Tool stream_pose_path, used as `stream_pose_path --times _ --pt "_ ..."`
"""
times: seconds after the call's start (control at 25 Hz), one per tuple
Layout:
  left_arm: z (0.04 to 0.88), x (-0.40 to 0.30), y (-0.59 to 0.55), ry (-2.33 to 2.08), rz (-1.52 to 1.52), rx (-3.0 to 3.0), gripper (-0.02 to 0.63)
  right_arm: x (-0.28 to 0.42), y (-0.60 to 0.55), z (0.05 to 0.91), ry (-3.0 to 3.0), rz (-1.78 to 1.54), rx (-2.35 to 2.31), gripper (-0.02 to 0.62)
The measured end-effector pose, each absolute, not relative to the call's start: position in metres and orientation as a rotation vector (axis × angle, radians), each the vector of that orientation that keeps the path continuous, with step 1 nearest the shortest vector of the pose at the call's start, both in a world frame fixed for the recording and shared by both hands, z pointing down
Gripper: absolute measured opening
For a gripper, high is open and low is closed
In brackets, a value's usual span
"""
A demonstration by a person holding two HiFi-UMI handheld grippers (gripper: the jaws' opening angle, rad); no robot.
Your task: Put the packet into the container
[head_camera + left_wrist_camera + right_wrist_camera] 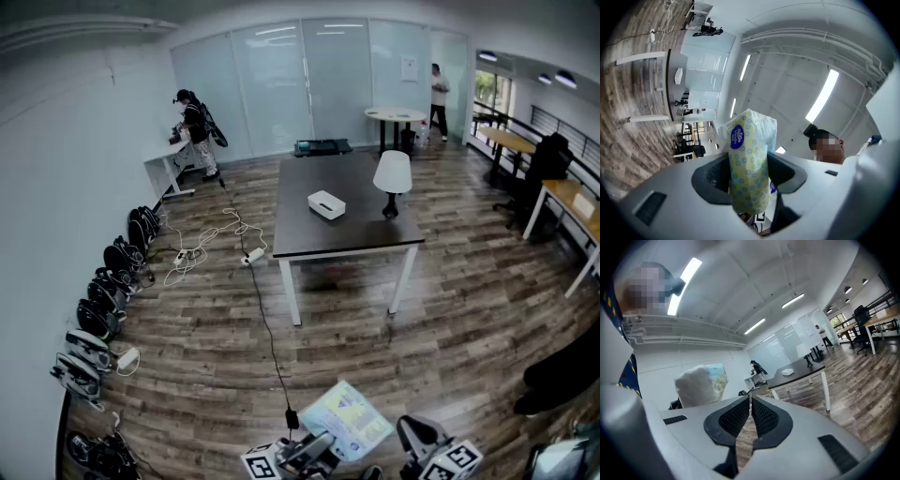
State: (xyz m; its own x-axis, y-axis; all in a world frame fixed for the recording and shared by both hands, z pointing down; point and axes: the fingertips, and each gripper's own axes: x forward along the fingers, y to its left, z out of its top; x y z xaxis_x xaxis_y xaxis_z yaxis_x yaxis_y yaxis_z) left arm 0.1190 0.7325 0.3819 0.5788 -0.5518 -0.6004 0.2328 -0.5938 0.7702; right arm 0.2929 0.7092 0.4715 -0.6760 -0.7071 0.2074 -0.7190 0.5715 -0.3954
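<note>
Fingers [712,180] of your left gripper [749,176] stand fairly wide but are closed on the packet [747,159], one pad on each broad face, and most of the pack sticks out past the tips. Fingers [733,418] of your right gripper [750,416] are pressed together with nothing between them.

Location, relative to the desk [347,234]:
- The packet [347,422] is in the air on your side of the desk, well short of its near edge and over the wood floor [450,319].
- The container [326,203], a white open box, sits on the desk top, near the lamp [392,178] and to its left in the head view.
- Both grippers hang well apart from the desk. The right one [412,433] is just beside the packet.

Handling (judgement):
- It looks like a soft tissue pack in thin printed film, so it should be light and squashy. The sides already dent where the pads bear on it.
- The film is probably slick and the pack could creep out of a loose grip. A hard squeeze will only crush it, not break it.
- Your hold on the lower body is adequate. A hold nearer the middle would stop the free end from flopping as you lower it.
- The container opening looks only a little larger than the pack, so line up the long side with it before you let go.
</note>
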Motion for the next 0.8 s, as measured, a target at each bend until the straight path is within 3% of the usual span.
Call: stream_pose_path --times 0.8 --pt "0.385 0.092 0.747 -0.262 -1.112 1.945 0.215 0.269 0.709 0.420 -2.949 0.881 1.302 0.034"
